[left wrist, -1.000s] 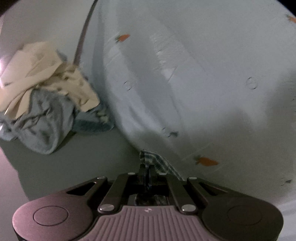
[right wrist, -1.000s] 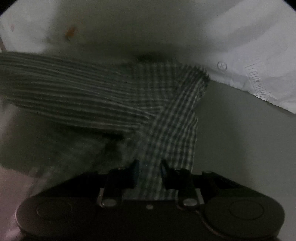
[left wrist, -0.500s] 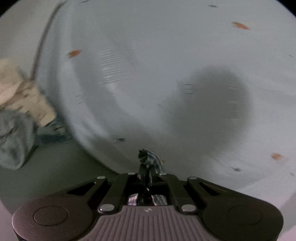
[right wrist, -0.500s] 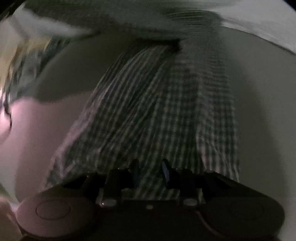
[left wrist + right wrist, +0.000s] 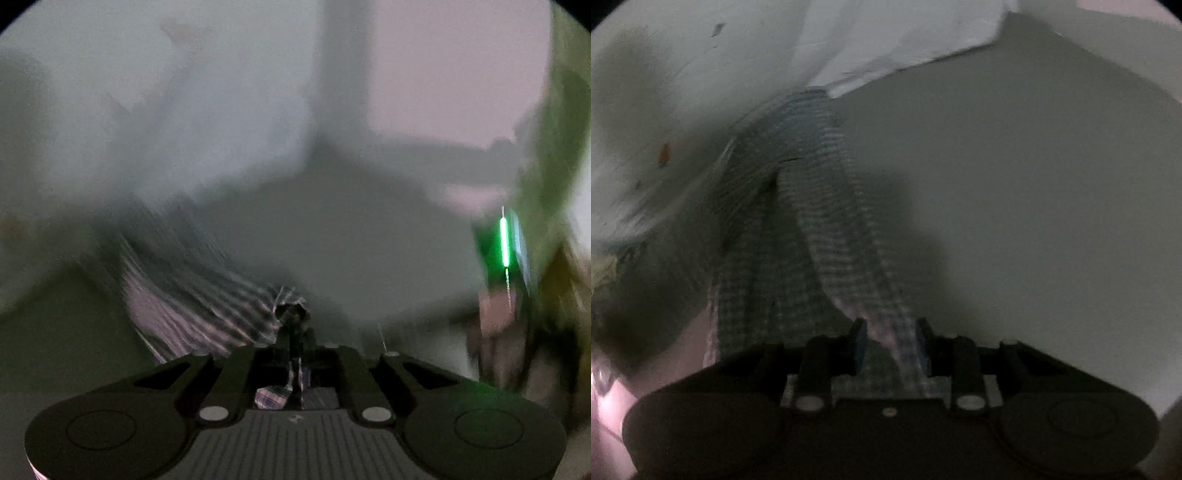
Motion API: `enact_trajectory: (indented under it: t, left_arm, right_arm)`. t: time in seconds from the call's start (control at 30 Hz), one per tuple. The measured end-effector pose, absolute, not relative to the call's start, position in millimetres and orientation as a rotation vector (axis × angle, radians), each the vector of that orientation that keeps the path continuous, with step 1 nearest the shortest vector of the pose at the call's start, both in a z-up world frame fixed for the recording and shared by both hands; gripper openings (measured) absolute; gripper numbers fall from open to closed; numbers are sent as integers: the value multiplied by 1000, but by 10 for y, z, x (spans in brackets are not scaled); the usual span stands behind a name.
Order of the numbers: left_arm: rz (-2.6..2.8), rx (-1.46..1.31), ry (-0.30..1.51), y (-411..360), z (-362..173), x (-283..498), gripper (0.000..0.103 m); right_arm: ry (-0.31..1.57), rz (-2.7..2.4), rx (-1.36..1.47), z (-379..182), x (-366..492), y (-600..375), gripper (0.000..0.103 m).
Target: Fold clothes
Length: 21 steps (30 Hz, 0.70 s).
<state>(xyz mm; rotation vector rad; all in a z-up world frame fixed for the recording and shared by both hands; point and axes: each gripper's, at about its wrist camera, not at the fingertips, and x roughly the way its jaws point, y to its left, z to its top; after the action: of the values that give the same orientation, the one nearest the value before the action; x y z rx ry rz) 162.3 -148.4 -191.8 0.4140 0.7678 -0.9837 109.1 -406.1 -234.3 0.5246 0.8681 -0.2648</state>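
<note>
My left gripper is shut on a corner of the checked cloth, which trails off to the left; this view is heavily motion-blurred. In the right wrist view the same checked cloth stretches from between my right gripper's fingers up toward a white printed sheet. The right jaws stand a little apart with the cloth bunched between them, so they hold it.
A white sheet with small orange prints lies at the upper left over a grey surface. A pale crumpled garment shows at the left edge. In the left wrist view a green light streak glows at the right.
Both grippers have swung with the checked cloth held. The left view turned away from the white sheet and clothes pile toward a blurred room. The cloth in the right view has pulled longer and narrower.
</note>
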Motion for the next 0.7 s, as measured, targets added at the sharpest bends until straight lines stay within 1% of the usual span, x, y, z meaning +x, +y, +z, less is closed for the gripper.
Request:
enact_trajectory:
  t: [0.07,0.13,0.17,0.2,0.23,0.27,0.3,0.37,0.43,0.47,0.5,0.6,0.63,0.7]
  left_arm:
    - [-1006,472,900,-1654,-2376,1552,15]
    - [-993,478,966,-1681,-2565,1507,16]
    - [-991,455,971,-1645,-2561,1492,21]
    - [-991,428,973,-1603,-2545,1478,28]
    - [-990,385,970,-1539,-2502,1473,32]
    - [-987,333,966,-1473,-2448,1495,39]
    - [-978,284,964,-1403,-2408,1509,40]
    - [-926,203,964,-1279,-2351,1594,40]
    - [-849,132,978,-1161,-2345,1707,40]
    - [-813,96,989,-1101,-2356,1755,40]
    - [-779,58,1002,-1039,-2368,1809,40]
    - [-701,-35,1034,-867,-2403,1945,40]
    - [-681,-45,1035,-821,-2394,1979,40]
    - [-654,-40,1025,-771,-2389,2032,40]
  right_arm:
    - [876,-273,559,-2413,1064,-4076,32]
    - [882,-260,574,-2458,1057,-4048,36]
    - [881,-243,581,-2465,1061,-4022,37]
    - [880,-220,592,-2475,1071,-3990,40]
    - [880,-195,606,-2493,1083,-3957,42]
    - [880,-169,619,-2519,1105,-3924,44]
    - [882,-142,629,-2556,1141,-3890,48]
    - [887,-90,642,-2627,1217,-3810,50]
    - [910,-34,620,-2694,1315,-3681,58]
    - [935,-15,586,-2750,1382,-3591,58]
    - [963,-13,532,-2801,1440,-3496,56]
    - [1039,1,334,-2850,1559,-3206,5]
    - [1055,6,289,-2828,1560,-3145,5]
    - [1075,2,310,-2795,1513,-3148,5]
